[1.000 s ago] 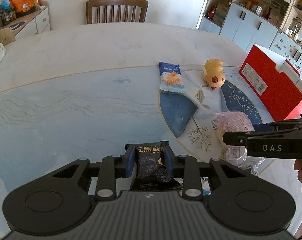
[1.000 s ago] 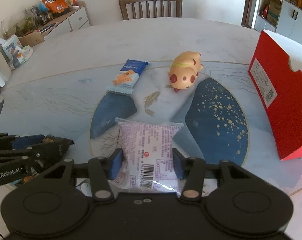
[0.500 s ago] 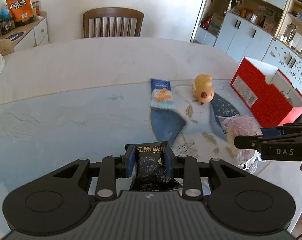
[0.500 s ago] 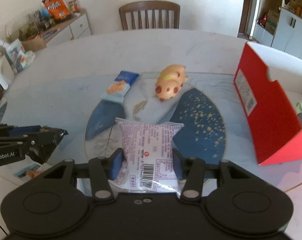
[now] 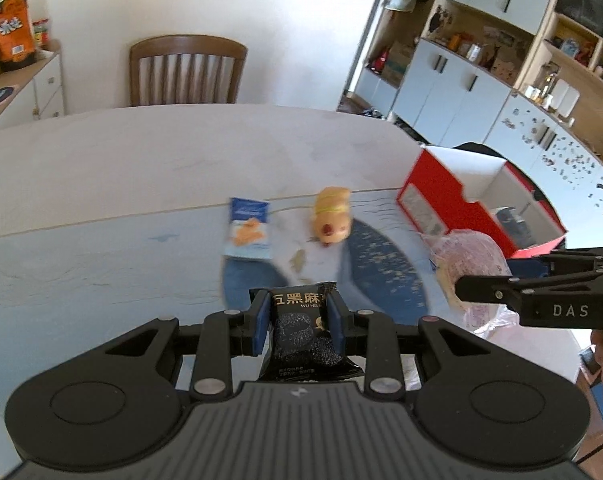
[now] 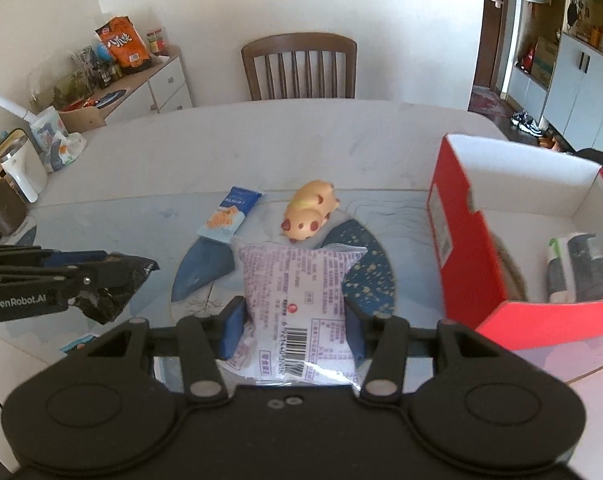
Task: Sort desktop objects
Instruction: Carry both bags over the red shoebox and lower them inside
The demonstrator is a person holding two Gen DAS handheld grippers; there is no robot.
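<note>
Three snack packets (image 6: 295,300) (image 5: 299,328) (image 6: 227,220), one toy pig (image 6: 309,216), one red box (image 6: 501,256)

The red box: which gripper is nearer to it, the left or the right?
Right. The right gripper, shut on the pink packet, is just beside the red box. The left gripper, shut on the black packet, is farther away, beyond the right one.

On the table (image 6: 181,152), the biscuit packet (image 6: 228,220) lies left of the toy pig (image 6: 309,216); the box (image 6: 473,248) stands right.

"DAS" on right hand-held gripper (image 5: 471,294); "GenRobot.AI" on left hand-held gripper (image 6: 141,270).
</note>
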